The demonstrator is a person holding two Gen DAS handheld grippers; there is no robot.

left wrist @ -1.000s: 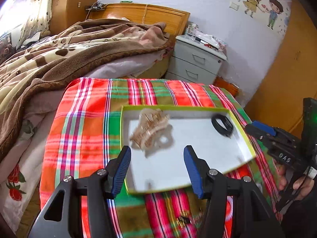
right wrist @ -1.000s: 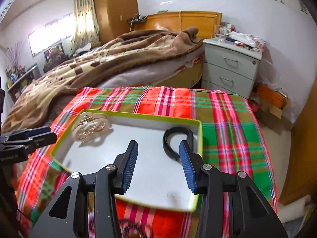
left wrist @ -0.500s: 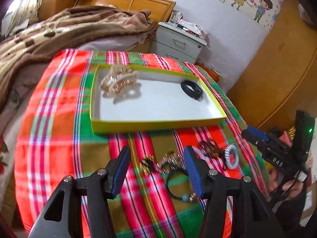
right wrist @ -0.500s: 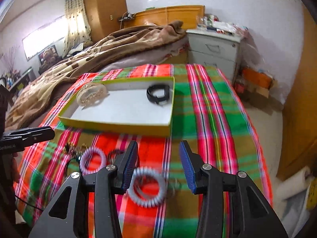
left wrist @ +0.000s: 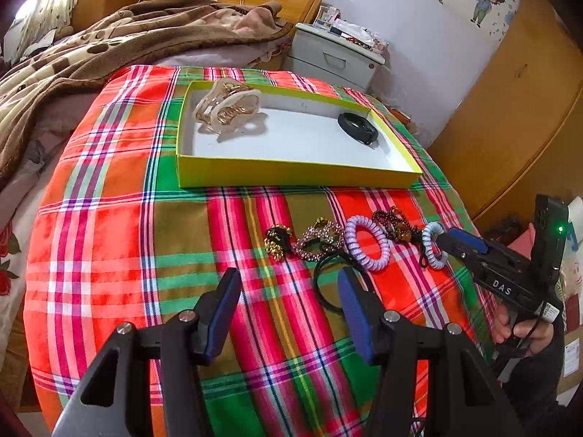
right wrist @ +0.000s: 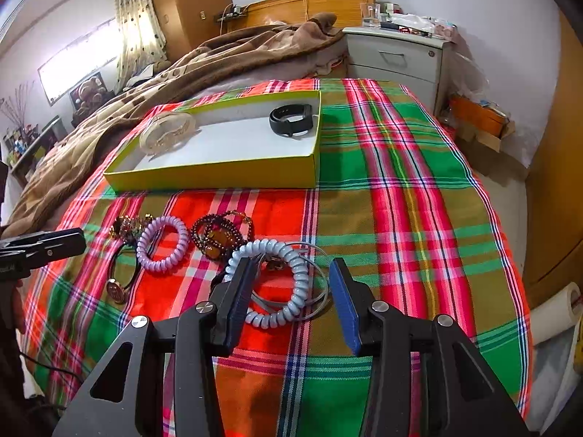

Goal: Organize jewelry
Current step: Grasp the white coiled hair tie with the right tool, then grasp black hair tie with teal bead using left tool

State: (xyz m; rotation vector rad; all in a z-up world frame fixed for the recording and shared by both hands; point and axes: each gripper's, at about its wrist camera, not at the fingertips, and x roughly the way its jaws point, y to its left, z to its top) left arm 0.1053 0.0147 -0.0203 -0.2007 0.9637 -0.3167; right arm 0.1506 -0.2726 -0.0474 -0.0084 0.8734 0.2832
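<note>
Closing in the lower middle of its own view, the right gripper [right wrist: 289, 300] straddles a pale blue coil hair tie [right wrist: 271, 282] lying flat on the plaid cloth [right wrist: 400, 218]; the left pad overlaps the coil's edge, the right pad stands clear of it, and nothing is lifted. A thin grey loop [right wrist: 320, 284] lies partly under the coil. Just above and left sit a dark beaded bracelet [right wrist: 218, 236], then a lilac coil hair tie [right wrist: 164, 244], a gold cluster [right wrist: 127, 225] and a black cord with a round pendant [right wrist: 116, 291].

The left gripper [left wrist: 288, 313] hangs at the bottom centre of its view, jaws wide apart and empty, above the cloth, with the black cord's loop [left wrist: 328, 280] just beside its right finger. Past it the same row of pieces runs towards the right edge, where the right gripper [left wrist: 462, 244] reaches the pale blue coil [left wrist: 433, 244].

Farther up, a shallow yellow-green box [left wrist: 291, 173] rests on the bench, holding a beige claw hair clip [left wrist: 226, 109] at its upper left and a black band [left wrist: 357, 127] at its upper right. A bed with a brown blanket [left wrist: 91, 54] fills the upper left; a white nightstand [left wrist: 335, 58] stands at upper centre.
</note>
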